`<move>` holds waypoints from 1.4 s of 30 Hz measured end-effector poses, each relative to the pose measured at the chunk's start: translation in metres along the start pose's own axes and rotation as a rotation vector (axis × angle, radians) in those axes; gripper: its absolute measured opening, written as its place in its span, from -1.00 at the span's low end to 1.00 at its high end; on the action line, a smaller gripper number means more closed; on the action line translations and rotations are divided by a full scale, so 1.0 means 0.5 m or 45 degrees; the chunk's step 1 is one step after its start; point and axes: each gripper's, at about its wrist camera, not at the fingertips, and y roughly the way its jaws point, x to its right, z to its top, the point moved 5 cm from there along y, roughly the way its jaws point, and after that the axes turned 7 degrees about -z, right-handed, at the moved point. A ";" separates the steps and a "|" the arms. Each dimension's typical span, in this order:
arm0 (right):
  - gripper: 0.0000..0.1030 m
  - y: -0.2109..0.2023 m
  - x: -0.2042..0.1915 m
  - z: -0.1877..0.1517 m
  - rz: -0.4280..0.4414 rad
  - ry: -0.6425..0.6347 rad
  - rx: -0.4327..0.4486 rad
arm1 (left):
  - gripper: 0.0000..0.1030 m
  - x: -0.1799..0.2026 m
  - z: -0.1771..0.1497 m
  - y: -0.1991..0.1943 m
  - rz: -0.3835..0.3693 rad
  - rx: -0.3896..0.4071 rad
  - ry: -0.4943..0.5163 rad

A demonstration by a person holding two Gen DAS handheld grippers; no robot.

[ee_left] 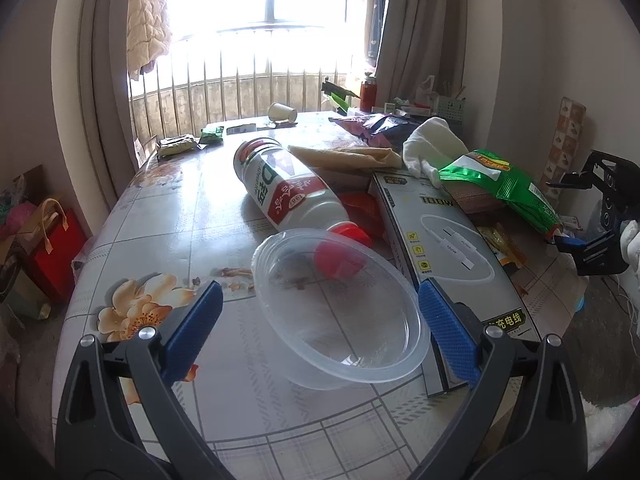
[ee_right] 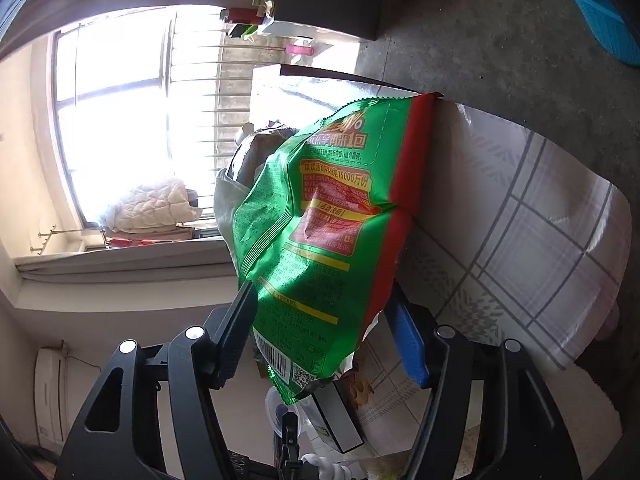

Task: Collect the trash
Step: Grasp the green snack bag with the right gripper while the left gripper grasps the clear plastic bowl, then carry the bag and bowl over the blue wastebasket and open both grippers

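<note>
My left gripper [ee_left: 320, 320], jaws spread, frames one clear bowl [ee_left: 340, 312] beside one bottle [ee_left: 288, 184]. My right gripper [ee_right: 324, 332] pinches one green wrapper [ee_right: 316, 240] (crumpled).

Daylight from the window [ee_left: 280, 20] ahead blows out to white in both views, glare sheens the table [ee_left: 160, 208] and green bag [ee_right: 320, 220], near fingers stay sharp, and fisheye bending darkens the corners.

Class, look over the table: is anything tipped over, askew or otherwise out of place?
Yes. The red-capped bottle lies on its side, the clear plastic bowl leans tilted against it, and a paper cup lies tipped over near the far edge.
</note>
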 end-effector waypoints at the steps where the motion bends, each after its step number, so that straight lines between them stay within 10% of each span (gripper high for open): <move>1: 0.12 0.002 0.001 0.000 0.002 0.008 -0.005 | 0.83 0.001 0.000 -0.001 -0.004 -0.003 -0.001; 14: -0.32 0.006 0.034 0.009 0.094 0.095 -0.045 | 0.83 -0.080 0.009 -0.058 -0.149 -0.032 -0.373; 20: -0.39 0.006 0.043 0.018 0.154 0.128 -0.054 | 0.33 -0.132 0.009 -0.066 -0.204 -0.044 -0.580; 29: -0.88 0.012 0.066 0.022 0.264 0.174 -0.107 | -0.84 -0.152 -0.009 -0.049 -0.109 -0.151 -0.603; 42: -0.94 -0.112 0.019 -0.006 0.506 -0.073 -0.121 | -0.90 -0.116 0.110 -0.135 -0.116 0.007 -0.492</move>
